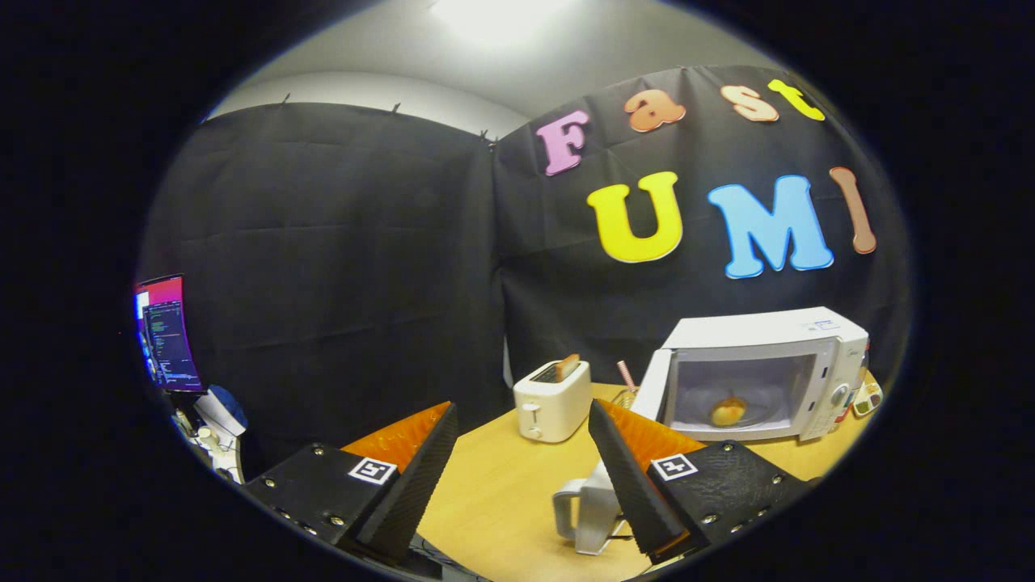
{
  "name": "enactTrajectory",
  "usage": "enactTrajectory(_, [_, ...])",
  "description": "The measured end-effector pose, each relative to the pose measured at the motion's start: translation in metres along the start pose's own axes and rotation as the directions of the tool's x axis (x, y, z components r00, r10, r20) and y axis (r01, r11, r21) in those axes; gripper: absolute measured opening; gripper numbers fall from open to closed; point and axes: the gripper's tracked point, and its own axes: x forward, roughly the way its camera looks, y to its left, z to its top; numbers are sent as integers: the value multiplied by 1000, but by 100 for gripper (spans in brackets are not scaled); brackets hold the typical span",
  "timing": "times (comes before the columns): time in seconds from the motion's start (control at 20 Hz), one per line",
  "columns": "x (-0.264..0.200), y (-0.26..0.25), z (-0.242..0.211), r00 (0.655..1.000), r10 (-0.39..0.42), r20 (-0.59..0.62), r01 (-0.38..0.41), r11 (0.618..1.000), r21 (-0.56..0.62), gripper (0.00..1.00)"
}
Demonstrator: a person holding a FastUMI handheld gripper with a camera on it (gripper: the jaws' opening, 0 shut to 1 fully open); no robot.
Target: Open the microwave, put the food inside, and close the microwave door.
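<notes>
A white microwave [776, 364] stands on the wooden table [501, 485] beyond my right finger, at the back right. Its door [648, 386] is swung open to the left. Inside, a piece of bread-like food [728, 411] lies on the glass turntable. My gripper [521, 420] hangs above the table's near side, well short of the microwave. It is open, with nothing between its fingers.
A white toaster [552, 398] with a slice sticking out stands just ahead of the fingers, left of the microwave door. A white mug-like item [589, 511] sits beside my right finger. A monitor [167, 333] and clutter lie far left, off the table.
</notes>
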Motion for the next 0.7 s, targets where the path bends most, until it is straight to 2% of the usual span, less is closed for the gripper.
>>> enactTrajectory(0.05, [-1, 12, -8, 999, 33, -22, -33, 999, -7, 99])
enactTrajectory(0.2, [4, 31, -38, 990, 98, -99, -100, 995, -11, 84])
enactTrajectory(0.25, [3, 30, -48, 988, 93, -123, -95, 995, -10, 81])
enactTrajectory(0.35, [9, 27, -69, 978, 99, -182, -99, 995, 10, 48])
enactTrajectory(0.4, [12, 25, -75, 972, 104, -211, -102, 995, 18, 40])
enactTrajectory(0.45, [3, 7, -82, 974, 42, -223, -41, 999, 11, 40])
enactTrajectory(0.5, [9, -5, -88, 969, 19, -245, -17, 1000, 9, 4])
enactTrajectory(0.7, [13, -32, -105, 956, -26, -291, 35, 999, 25, 6])
